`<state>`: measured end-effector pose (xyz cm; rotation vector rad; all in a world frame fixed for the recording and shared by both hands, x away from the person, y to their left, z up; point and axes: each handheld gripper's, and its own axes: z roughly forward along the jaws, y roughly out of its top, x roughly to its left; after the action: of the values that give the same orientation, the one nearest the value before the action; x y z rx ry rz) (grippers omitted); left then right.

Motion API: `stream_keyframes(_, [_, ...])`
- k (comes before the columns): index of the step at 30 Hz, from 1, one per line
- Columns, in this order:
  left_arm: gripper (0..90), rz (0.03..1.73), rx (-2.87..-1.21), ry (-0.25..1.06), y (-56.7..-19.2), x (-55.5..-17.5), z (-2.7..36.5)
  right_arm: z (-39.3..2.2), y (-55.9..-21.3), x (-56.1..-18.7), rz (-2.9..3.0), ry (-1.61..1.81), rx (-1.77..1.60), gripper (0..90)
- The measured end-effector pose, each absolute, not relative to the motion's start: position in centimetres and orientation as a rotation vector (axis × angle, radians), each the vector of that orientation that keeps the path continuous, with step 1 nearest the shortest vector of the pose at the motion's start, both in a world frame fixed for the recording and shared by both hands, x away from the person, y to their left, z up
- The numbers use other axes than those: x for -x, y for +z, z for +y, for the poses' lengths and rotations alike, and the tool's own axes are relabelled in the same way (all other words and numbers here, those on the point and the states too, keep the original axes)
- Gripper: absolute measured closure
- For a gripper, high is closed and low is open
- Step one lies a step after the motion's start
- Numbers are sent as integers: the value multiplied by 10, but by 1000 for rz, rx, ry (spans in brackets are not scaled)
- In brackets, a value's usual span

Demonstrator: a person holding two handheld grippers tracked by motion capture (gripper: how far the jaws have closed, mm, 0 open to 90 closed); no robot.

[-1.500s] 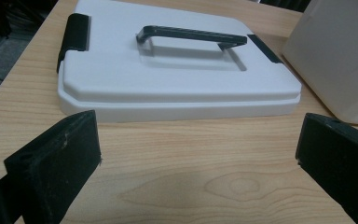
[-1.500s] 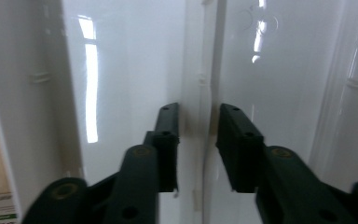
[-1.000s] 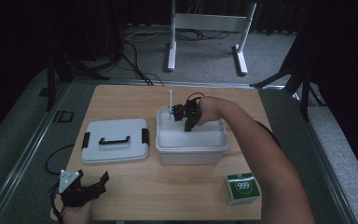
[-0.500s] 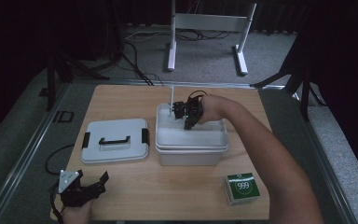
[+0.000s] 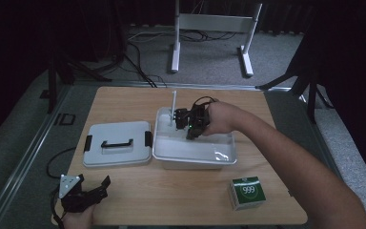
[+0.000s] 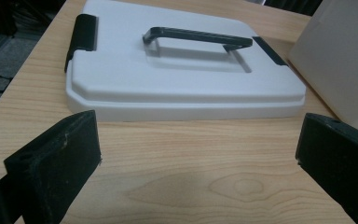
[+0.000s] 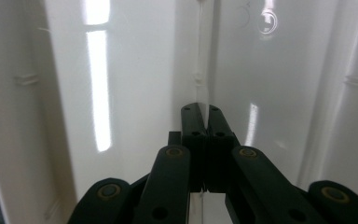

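lid (image 5: 117, 143) left of bin (image 5: 194, 157), box (image 5: 247, 192) right

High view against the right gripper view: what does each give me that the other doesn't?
The high view adds the lid, the green box and the left gripper, open at the table edge. The right gripper view adds the close-up: fingers pressed shut on the thin white stick. Both share the right gripper, the stick and the white tub.

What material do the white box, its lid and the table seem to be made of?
White box: probably glossy plastic; its inner walls reflect bright light strips in the right gripper view. Lid: likely matte white plastic with a black handle and clips. Table: light wood or wood-look laminate, with visible grain.
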<state>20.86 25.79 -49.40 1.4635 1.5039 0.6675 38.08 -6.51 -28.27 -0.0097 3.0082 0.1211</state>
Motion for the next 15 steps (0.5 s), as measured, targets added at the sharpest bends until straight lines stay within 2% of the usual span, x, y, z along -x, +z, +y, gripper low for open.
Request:
stream_keyframes(8, [2, 1507, -1474, 672, -494, -210, 256, -69, -282, -328, 3055, 146, 17, 886])
stream_keyframes(15, [2, 1516, -1469, 673, -495, -209, 256, -66, -292, -296, 3058, 101, 62, 886])
